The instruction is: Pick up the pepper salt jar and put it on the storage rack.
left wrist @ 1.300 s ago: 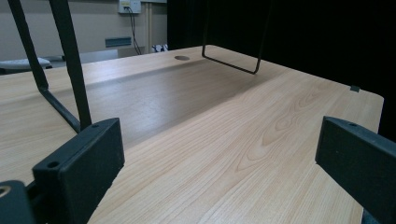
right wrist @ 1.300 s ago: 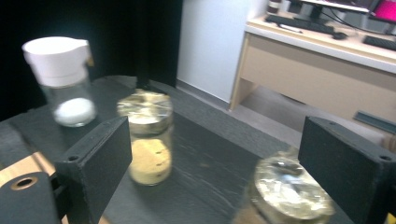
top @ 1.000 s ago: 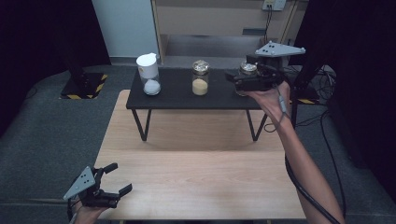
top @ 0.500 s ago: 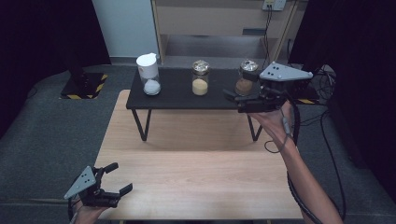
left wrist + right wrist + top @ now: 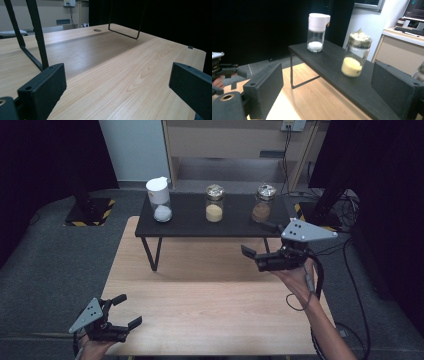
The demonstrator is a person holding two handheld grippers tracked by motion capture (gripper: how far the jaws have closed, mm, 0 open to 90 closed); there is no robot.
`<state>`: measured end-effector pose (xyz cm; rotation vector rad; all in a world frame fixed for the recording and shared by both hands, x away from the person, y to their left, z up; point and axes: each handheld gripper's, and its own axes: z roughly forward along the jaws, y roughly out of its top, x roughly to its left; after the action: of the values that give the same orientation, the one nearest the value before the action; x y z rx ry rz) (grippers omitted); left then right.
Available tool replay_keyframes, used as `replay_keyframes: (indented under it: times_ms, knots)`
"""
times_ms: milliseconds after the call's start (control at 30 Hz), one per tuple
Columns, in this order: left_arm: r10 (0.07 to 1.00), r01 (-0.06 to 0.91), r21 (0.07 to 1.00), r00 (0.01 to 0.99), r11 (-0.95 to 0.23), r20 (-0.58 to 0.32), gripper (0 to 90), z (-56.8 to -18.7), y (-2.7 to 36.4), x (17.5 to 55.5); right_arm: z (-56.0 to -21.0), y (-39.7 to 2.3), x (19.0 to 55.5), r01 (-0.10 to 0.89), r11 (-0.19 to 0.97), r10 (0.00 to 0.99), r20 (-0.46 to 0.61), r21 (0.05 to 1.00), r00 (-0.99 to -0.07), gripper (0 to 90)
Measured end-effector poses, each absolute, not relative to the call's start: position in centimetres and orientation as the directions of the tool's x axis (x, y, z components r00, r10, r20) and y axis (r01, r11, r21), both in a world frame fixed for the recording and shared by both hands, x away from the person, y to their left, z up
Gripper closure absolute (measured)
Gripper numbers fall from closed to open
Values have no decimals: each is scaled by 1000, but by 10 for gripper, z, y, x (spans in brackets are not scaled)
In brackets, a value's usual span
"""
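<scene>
Where the right tool [image 5: 257, 239] hangs: in the air over the wooden surface [image 5: 200, 290], just in front of the right end of the black raised surface [image 5: 190, 220], held in the person's right hand [image 5: 300, 277].
Right tool state: released; jaws stand wide apart, with nothing between them and touching nothing.
Right tool aim: its jaws point left and slightly away from the person; in the right gripper view the right tool [image 5: 328, 75] looks along the black raised surface [image 5: 332, 62].
Brown jar [image 5: 262, 205]: upright at the right end of the black raised surface, behind the right tool and apart from it; foil-coloured cap on, brown powder in the bottom.
Yellow jar [image 5: 214, 206]: upright at the middle of the black raised surface, well apart from the brown jar; in the right gripper view the yellow jar [image 5: 355, 56] appears between the jaws but farther off.
White-lidded jar [image 5: 160, 200]: upright at the left end, white grains in the bottom, also seen in the right gripper view [image 5: 317, 33].
Left tool [image 5: 129, 310]: low at the near left corner of the wooden surface, well apart from all three jars.
Left tool state: released; in the left gripper view the left tool [image 5: 117, 72] has wide-set jaws with bare wood [image 5: 100, 57] between them.
Raised surface legs: thin black metal, standing on the wood.
</scene>
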<state>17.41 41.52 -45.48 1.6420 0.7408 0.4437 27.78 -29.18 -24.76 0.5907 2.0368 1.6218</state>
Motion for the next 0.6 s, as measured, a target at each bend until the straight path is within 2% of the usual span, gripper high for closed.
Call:
replay_keyframes:
  times_ms: [600]
  knots:
    - [682,217,973,723,-77,-107,1,-455,416,173,-295,-310,227,46,212,630,-101,976,-770,110]
